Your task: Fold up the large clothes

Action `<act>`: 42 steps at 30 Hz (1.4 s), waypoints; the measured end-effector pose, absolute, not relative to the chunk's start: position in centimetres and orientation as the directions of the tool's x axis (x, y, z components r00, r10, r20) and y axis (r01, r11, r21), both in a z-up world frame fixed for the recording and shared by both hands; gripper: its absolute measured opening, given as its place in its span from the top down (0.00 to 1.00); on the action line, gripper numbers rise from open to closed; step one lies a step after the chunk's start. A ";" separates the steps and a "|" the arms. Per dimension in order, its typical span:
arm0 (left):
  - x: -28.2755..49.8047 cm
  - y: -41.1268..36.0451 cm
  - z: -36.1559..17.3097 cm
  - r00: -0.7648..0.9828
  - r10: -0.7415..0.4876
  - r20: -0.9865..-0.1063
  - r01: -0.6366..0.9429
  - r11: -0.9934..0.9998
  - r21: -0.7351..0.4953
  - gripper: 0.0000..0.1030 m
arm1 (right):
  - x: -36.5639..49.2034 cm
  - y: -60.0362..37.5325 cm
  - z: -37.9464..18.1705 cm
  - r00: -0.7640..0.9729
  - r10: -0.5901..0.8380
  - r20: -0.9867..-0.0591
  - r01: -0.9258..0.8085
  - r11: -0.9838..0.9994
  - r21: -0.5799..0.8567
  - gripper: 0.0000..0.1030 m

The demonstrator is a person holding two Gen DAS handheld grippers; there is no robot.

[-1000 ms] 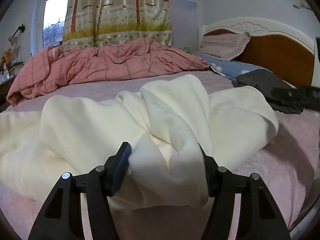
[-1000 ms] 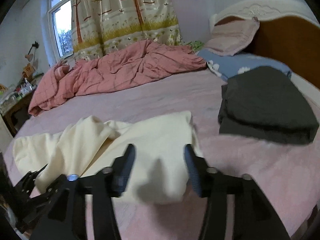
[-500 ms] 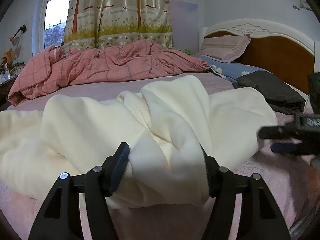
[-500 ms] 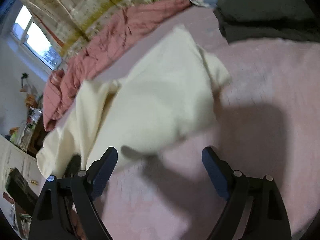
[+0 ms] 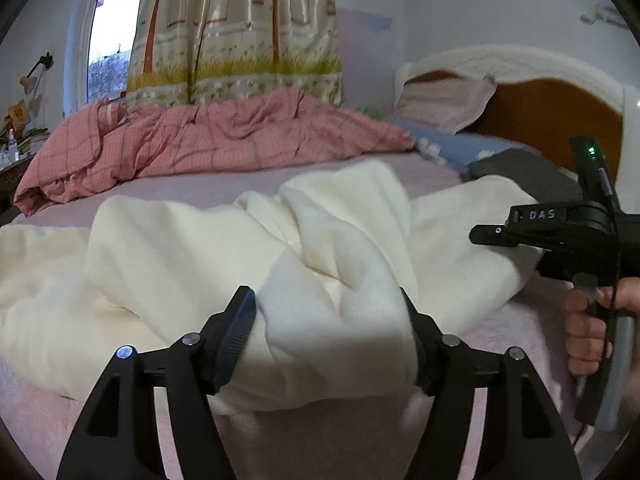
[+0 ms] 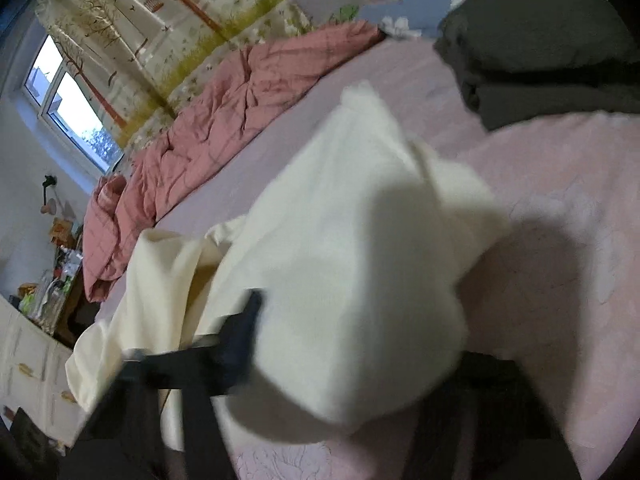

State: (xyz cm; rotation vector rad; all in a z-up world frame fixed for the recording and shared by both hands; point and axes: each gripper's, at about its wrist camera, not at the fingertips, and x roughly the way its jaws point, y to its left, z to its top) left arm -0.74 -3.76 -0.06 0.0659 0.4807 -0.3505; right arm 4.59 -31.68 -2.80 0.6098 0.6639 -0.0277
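Note:
A large cream garment [image 5: 180,260] lies crumpled across the pink bed sheet [image 5: 520,340]. My left gripper [image 5: 330,320] has a thick bunched fold of it between its pads at the near edge, and its jaws are opening slightly. In the right wrist view the same garment [image 6: 360,240] fills the gap of my right gripper [image 6: 356,332]. Those jaws are closing on its right-hand fold, and the cloth hides the right finger. The left wrist view shows the right gripper [image 5: 492,236] over the garment's right edge, held by a hand [image 5: 588,320].
A pink checked duvet [image 5: 200,144] is heaped along the far side of the bed. A folded dark grey garment [image 6: 540,40] lies near the pillow [image 5: 440,100] and headboard [image 5: 540,112]. A cluttered bedside cabinet [image 6: 52,292] stands at the left.
The right gripper has dropped and rolled onto the garment's right edge. Its jaws spread wide, then narrowed around the cloth. It now shows in the left wrist view. The left gripper stayed put.

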 end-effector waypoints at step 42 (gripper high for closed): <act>0.3 12.2 6.3 0.957 -0.092 -0.274 0.008 0.956 -0.294 0.42 | -1.1 -19.9 18.5 0.950 -0.052 -0.309 0.033 0.997 -0.068 0.79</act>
